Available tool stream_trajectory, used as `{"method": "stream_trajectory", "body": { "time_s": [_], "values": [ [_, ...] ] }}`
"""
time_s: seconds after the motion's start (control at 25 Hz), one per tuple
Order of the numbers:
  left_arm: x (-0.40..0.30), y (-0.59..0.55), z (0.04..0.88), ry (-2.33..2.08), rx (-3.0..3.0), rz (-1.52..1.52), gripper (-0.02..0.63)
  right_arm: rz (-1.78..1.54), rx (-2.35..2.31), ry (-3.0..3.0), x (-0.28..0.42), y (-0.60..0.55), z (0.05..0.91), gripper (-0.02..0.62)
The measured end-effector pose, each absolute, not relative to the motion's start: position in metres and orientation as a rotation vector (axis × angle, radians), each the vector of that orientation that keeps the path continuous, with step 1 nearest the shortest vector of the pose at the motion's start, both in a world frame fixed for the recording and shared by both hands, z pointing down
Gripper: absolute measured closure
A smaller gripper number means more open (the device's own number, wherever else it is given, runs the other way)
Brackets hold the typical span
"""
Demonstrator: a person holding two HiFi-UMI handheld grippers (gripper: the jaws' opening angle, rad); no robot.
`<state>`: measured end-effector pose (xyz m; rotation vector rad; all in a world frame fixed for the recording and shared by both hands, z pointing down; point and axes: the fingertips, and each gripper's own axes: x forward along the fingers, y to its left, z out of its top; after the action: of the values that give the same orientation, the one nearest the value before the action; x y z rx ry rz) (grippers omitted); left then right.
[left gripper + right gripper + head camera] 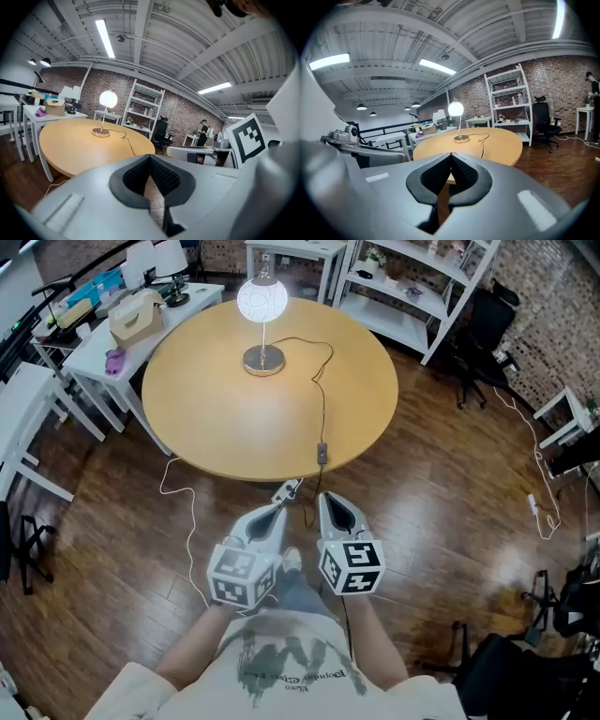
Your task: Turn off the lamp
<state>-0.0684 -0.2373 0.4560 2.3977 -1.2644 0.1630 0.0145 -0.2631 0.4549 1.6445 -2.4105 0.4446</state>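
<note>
Lamp lit on the far side of the desk, both pairs of jaws closed on nothing

The lamp (262, 306) glows at the far side of the round desk (206, 418). Its cord (323, 395) runs toward the person and carries a small dark block (322, 454), probably the switch, at the near desk edge. The right gripper (325, 498) sits below this edge and points almost straight at the block, nearer to it than the left gripper (279, 510). Both pairs of jaws are pressed together and empty.

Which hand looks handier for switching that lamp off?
Probably the right. The cord switch by the table edge lies straight ahead of the right tongs; the left tongs sit further aside.
</note>
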Motion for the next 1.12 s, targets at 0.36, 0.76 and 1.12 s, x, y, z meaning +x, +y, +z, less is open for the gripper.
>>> {"method": "stream_trajectory", "body": {
  "time_s": [0.36,0.76,1.12],
  "values": [
    [-0.056,-0.331,0.477,-1.352,2.323,0.180,0.615,0.454,1.554,-2.327,0.024,-0.360,0.504,0.595],
    [-0.045,-0.386,0.513,-1.365,2.257,0.242,0.615,0.493,1.461,-2.259,0.034,-0.415,0.561,0.595],
    [-0.038,-0.404,0.536,-1.390,2.223,0.290,0.615,0.511,1.391,-2.246,0.037,-0.432,0.590,0.595]
  ]
}}
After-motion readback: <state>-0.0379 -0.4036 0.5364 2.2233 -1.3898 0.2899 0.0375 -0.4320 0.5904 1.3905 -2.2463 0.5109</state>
